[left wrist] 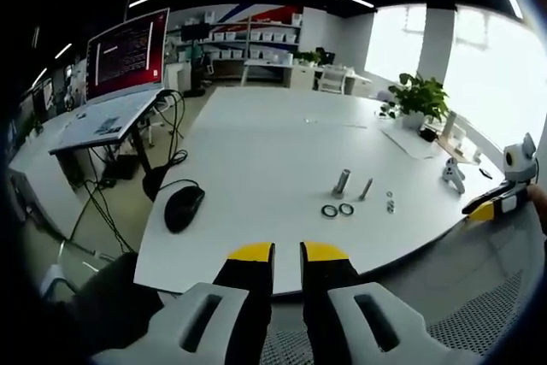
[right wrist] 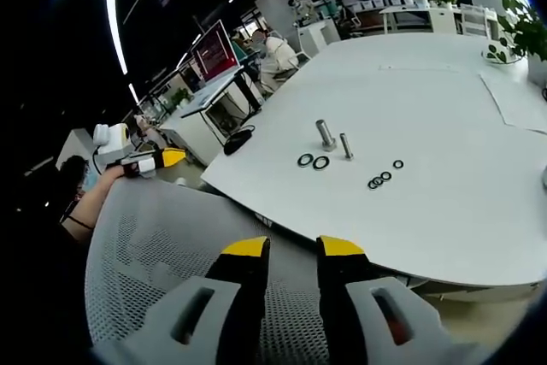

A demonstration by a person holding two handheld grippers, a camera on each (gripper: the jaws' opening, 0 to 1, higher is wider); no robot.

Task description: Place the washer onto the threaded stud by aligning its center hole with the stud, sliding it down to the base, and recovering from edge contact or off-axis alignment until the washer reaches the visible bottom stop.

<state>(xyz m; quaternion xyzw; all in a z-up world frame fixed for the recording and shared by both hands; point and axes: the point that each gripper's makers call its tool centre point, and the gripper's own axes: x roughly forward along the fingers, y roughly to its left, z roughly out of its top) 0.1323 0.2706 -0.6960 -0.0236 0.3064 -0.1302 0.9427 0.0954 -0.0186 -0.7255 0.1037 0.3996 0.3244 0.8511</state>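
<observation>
Smooth white bench [left wrist: 256, 160]: two upright metal studs [left wrist: 341, 182], two flat dark ring washers [left wrist: 330, 210] beside. Left tool [left wrist: 287, 252], right tool [right wrist: 293, 247]: yellow-tipped jaws slightly parted, empty.

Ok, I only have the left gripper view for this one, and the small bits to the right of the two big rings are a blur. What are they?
Observer: The right gripper view shows them as small washers, loosely grouped and apart from the two larger rings that lie by the two studs.
Operator: Is the right gripper carrying anything?
Observer: No. The right gripper has its jaws apart with nothing between them, and a mesh chair back lies beyond them.
</observation>
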